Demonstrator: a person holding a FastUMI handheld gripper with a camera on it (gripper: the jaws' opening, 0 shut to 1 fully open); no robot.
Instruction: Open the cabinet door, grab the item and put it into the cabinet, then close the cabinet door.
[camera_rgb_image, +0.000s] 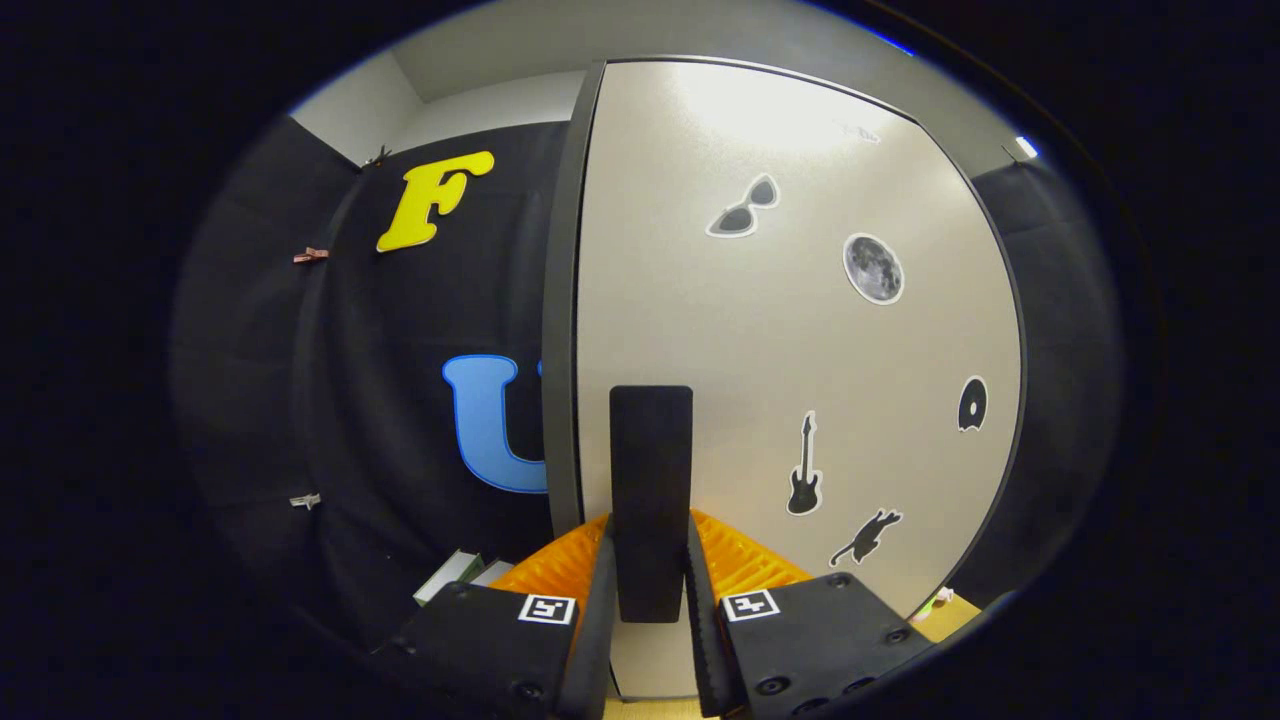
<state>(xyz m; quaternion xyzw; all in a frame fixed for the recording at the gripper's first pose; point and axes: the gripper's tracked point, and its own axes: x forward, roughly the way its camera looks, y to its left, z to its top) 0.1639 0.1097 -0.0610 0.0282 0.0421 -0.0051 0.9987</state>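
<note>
In the gripper view, the gripper (650, 575) points straight at the pale, matte cabinet door (800, 340) with its dark frame, held level and close to the panel. Its two fingers (598, 600) are clenched on the flat, black, upright rectangular door handle (651, 500), one on each side, pressing its lower part. The door carries small dark stickers: sunglasses (743, 208), a round moon (873, 268), a guitar (804, 468), a cat (865, 536) and a bitten disc (972, 404). The door looks flush in its frame, so the cabinet's inside is hidden. I cannot tell which thing is the item to be stored.
</note>
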